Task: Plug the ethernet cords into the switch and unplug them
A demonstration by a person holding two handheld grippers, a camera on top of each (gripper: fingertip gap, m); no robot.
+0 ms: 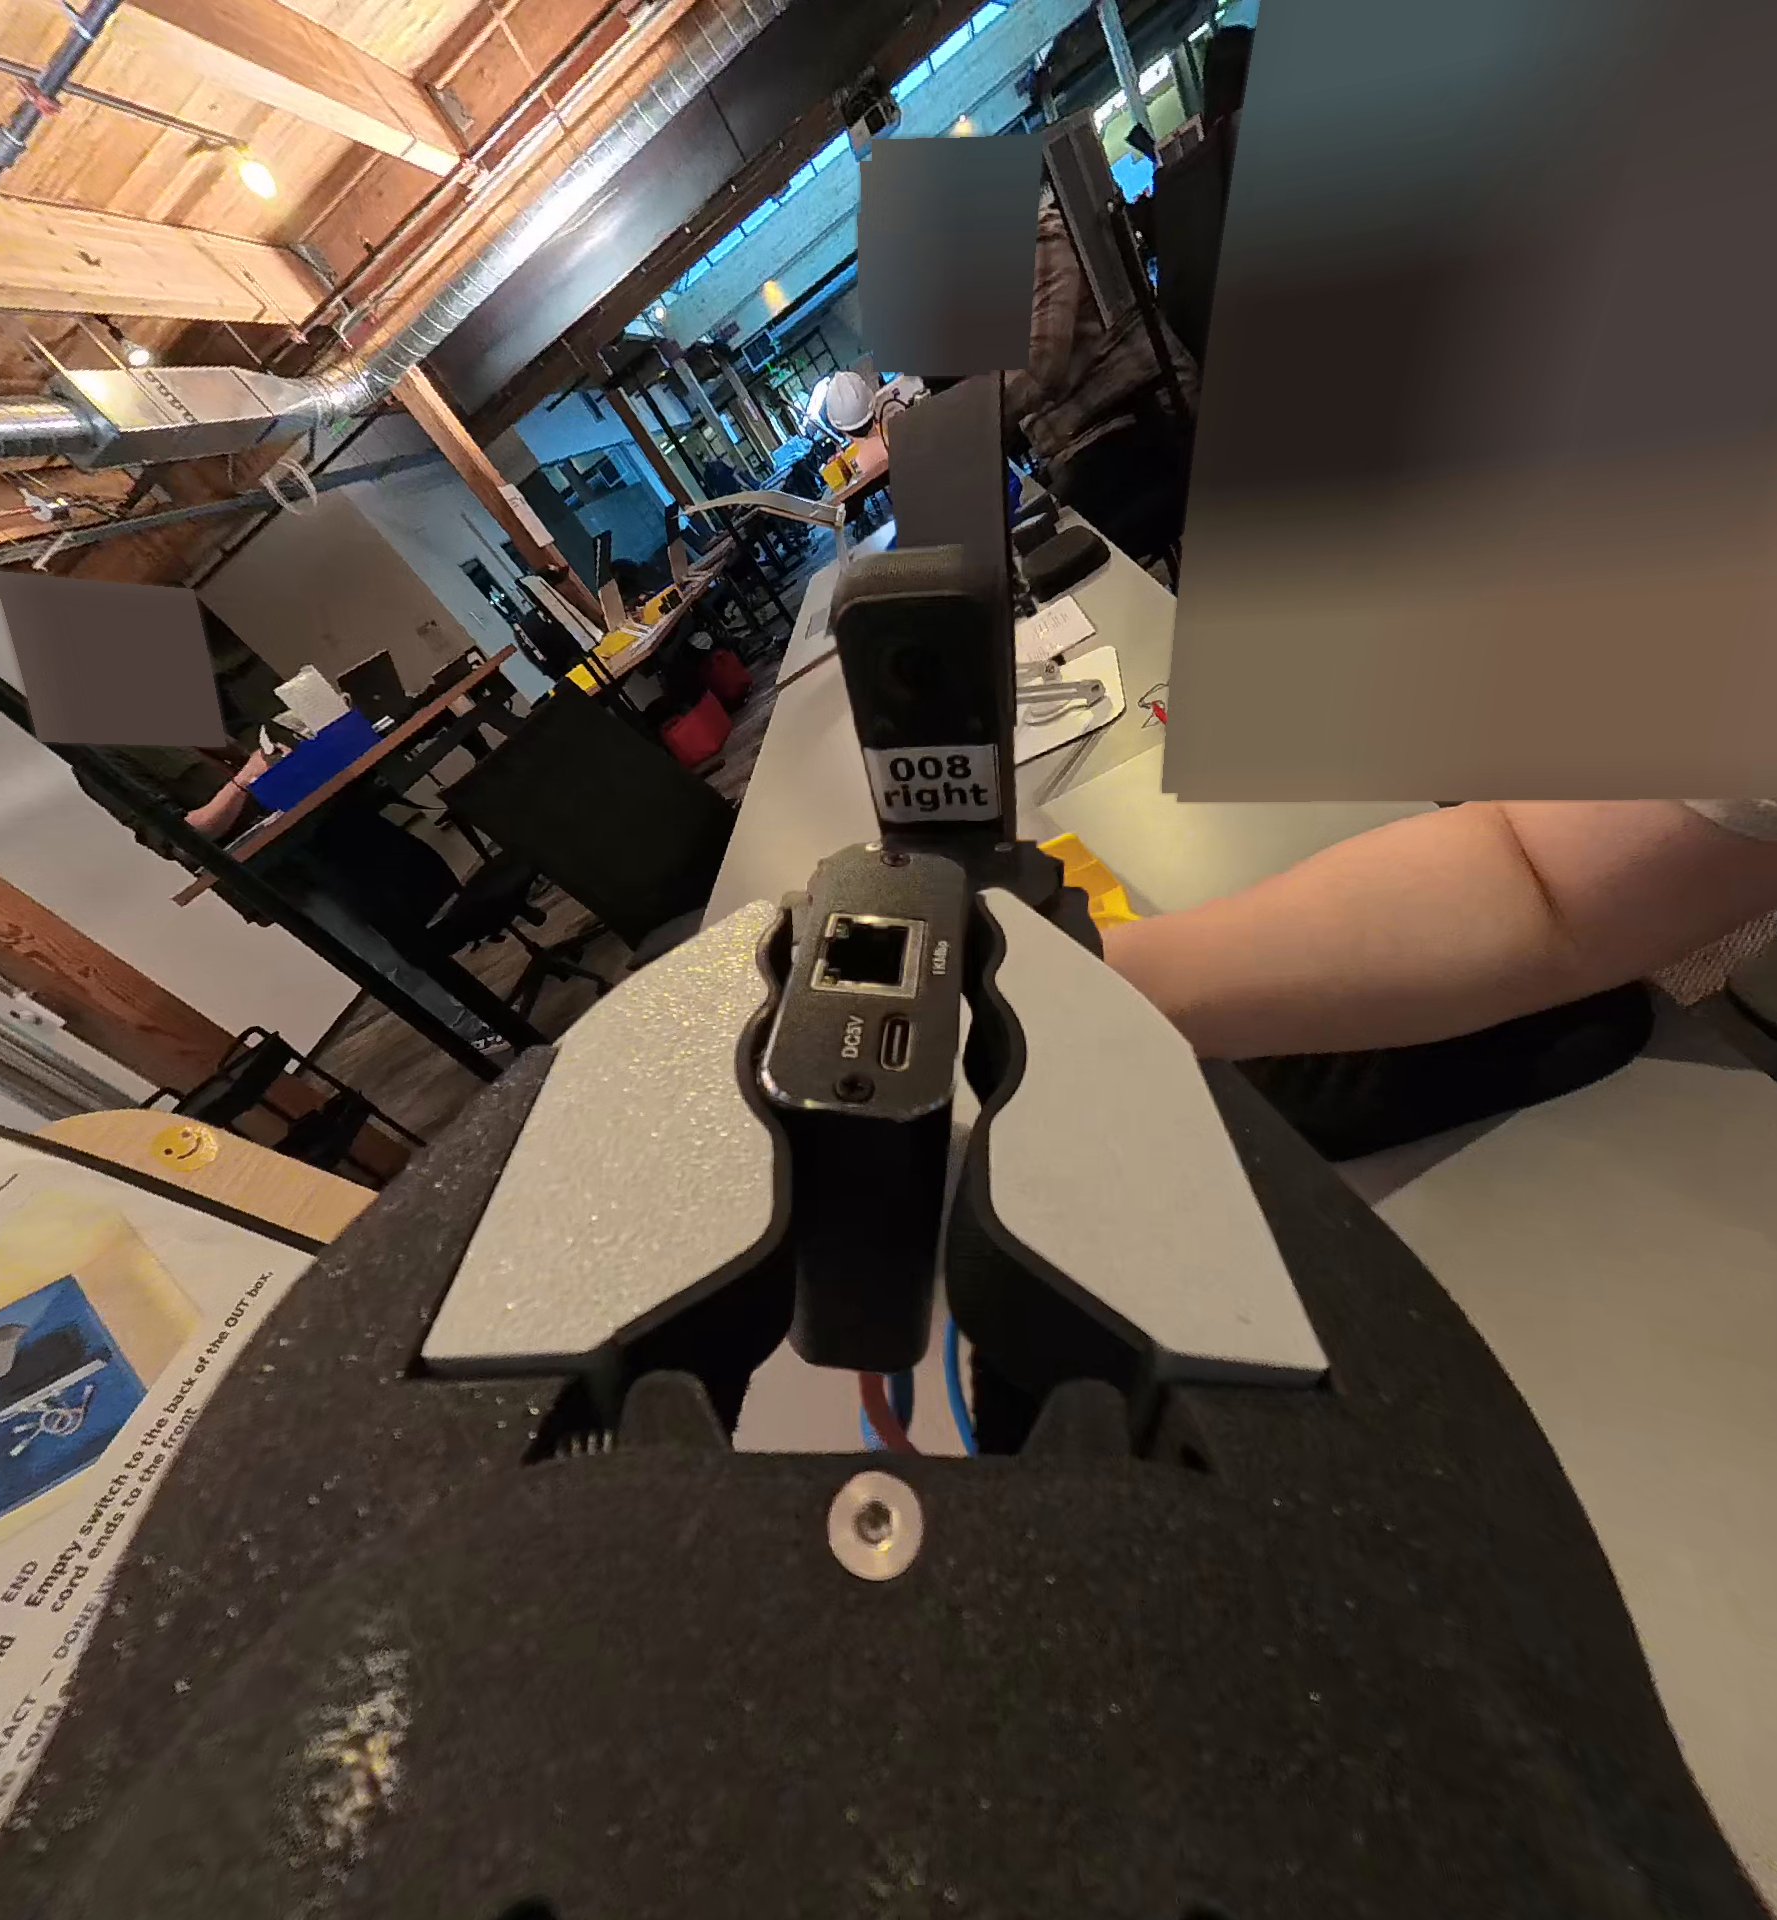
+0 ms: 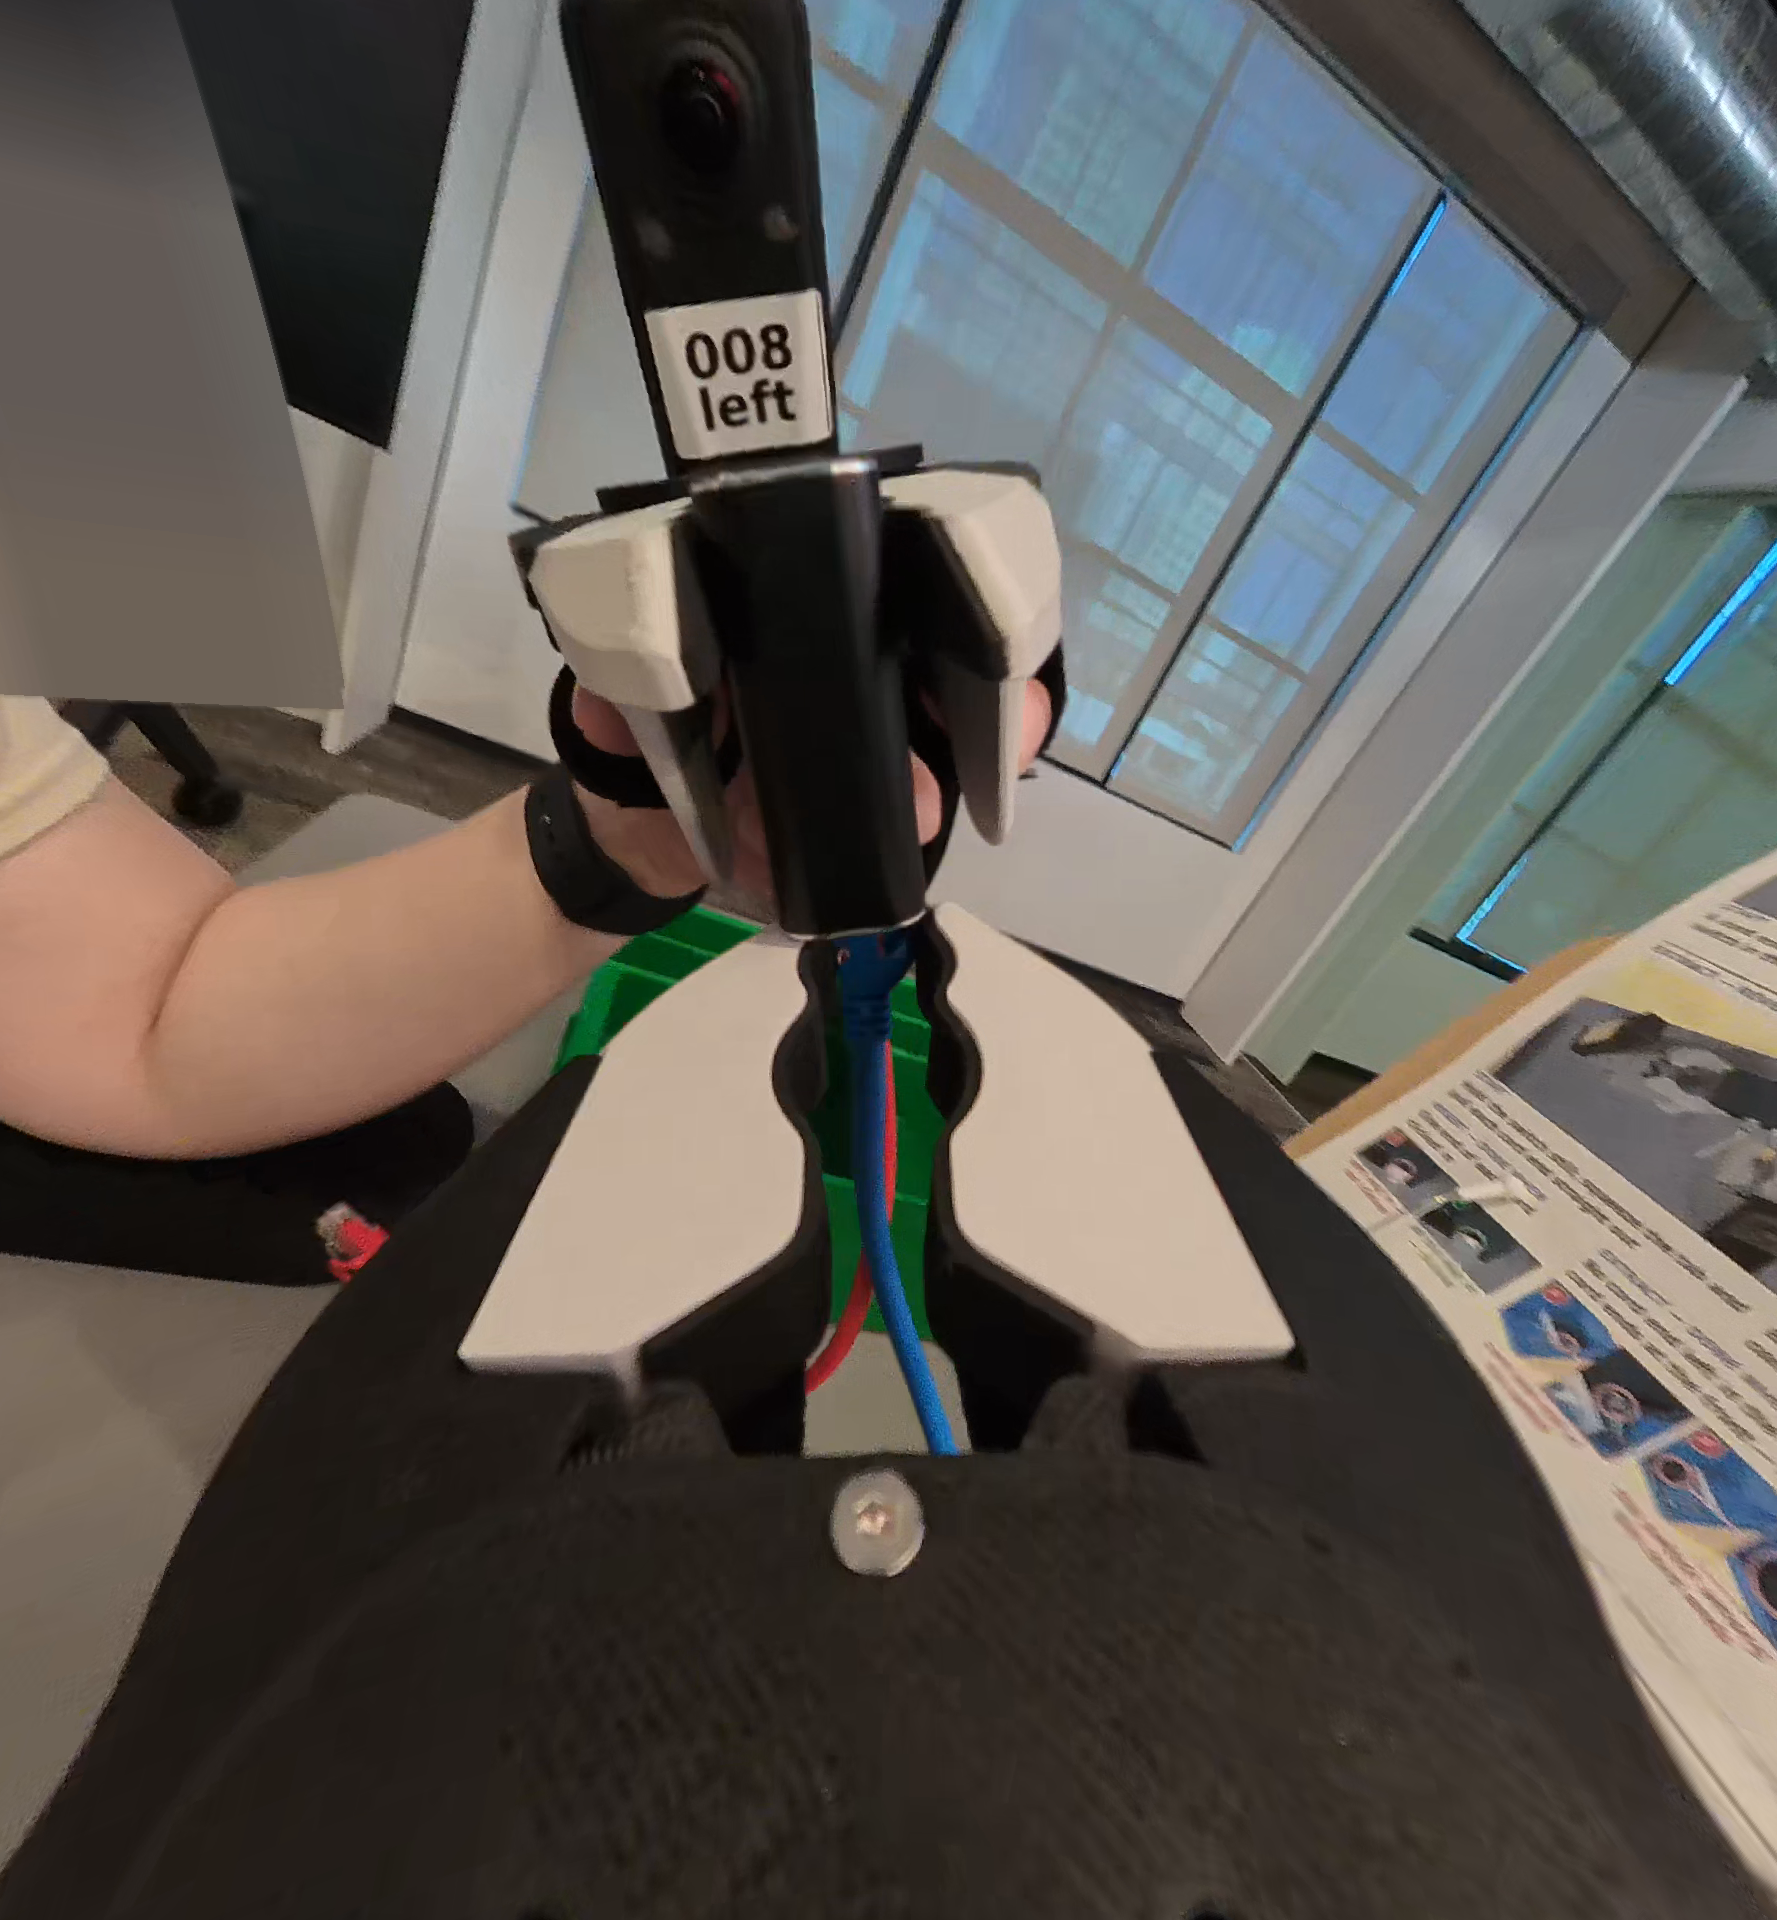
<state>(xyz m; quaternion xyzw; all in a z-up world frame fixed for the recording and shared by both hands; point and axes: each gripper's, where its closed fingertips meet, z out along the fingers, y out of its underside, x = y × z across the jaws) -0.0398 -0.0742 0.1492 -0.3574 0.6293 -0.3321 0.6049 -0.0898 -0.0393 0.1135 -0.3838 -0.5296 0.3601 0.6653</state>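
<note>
My left gripper (image 1: 879, 930) is shut on the black switch (image 1: 863, 1018) and holds it in the air. The end face towards the camera shows an empty ethernet port and a small power port. In the right wrist view the same switch (image 2: 822, 727) sits between the left gripper's white fingers (image 2: 614, 613). My right gripper (image 2: 873, 951) is shut on the plug of the blue cord (image 2: 889, 1195), right at the switch's near end; the plug looks inserted. A red cord (image 2: 842, 1340) runs beside the blue one. Both cords show under the switch in the left wrist view (image 1: 879, 1413).
A loose red plug (image 2: 349, 1242) lies on the grey table by the person's forearm (image 2: 240, 987). A green bin (image 2: 655, 997) stands behind my right gripper and a yellow bin (image 1: 1086, 878) behind the switch. A printed instruction sheet (image 2: 1590, 1195) lies at the right.
</note>
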